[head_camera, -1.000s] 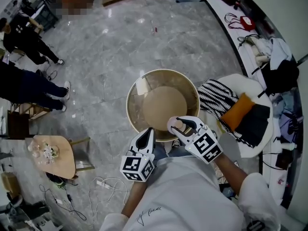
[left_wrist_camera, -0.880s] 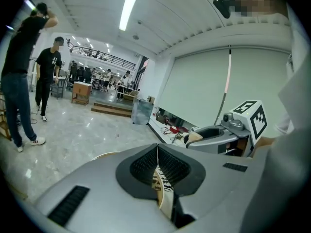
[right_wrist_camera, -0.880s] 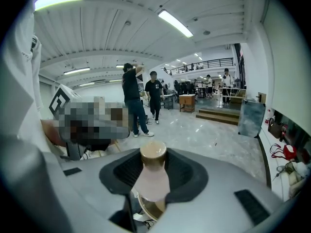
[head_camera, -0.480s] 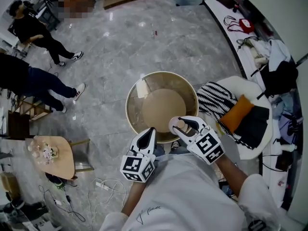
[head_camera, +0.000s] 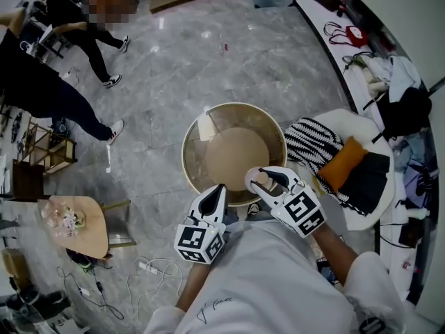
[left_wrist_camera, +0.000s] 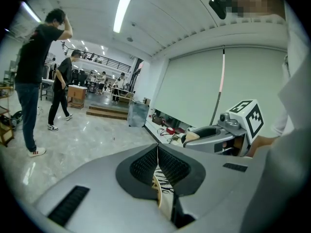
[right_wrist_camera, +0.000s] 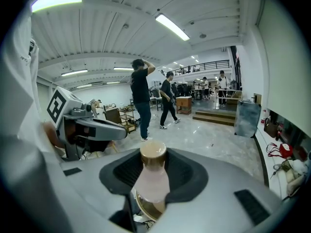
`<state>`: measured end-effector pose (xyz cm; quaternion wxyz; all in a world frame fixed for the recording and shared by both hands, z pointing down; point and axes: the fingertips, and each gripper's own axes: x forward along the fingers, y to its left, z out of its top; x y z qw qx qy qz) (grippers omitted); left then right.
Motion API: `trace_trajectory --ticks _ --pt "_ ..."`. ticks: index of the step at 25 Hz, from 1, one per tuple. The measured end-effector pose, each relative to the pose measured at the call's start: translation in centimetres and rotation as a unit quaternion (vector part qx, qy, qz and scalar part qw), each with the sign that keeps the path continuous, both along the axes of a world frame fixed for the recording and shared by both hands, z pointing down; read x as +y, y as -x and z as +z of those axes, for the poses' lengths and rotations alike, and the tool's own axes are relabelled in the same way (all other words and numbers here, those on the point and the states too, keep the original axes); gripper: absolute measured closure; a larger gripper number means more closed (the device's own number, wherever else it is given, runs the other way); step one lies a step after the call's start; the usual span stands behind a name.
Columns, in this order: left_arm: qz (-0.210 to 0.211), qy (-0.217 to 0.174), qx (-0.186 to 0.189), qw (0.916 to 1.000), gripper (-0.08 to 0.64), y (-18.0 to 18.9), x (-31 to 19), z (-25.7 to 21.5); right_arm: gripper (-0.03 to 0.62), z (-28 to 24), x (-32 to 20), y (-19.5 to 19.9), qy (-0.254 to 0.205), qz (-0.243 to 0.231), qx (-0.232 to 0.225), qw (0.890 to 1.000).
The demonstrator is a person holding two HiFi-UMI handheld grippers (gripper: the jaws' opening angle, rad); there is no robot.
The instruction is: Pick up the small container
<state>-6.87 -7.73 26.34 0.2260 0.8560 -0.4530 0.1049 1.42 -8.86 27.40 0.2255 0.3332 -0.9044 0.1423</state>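
small container point(right_wrist_camera: 151, 176) stays grasped between fingers of the right gripper point(head_camera: 264, 178), unmoved, so pickup looks done; left gripper point(head_camera: 216, 192) clenched empty.

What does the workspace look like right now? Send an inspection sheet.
Surface: round glass-topped table, gold rim.
Job's things: small container, pink with a gold cap, held above the table's near edge.
Clutter: pale square patch near the far rim; paper or glare, cannot tell.
Grippers: right gripper shut on the small container; left gripper shut, empty.
Cables: loose white cables on the floor by a side table.
Surroundings: white chair with cushions at right; people walking at far left.
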Motion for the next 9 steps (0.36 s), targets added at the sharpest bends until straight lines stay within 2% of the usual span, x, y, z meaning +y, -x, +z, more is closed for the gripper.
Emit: trace_trajectory --ticks 9 --pt "0.008 -0.003 -0.005 0.9999 0.541 -0.51 -0.12 -0.08 0.445 0.15 0.01 -0.57 0.002 0.003 0.003 1.0"
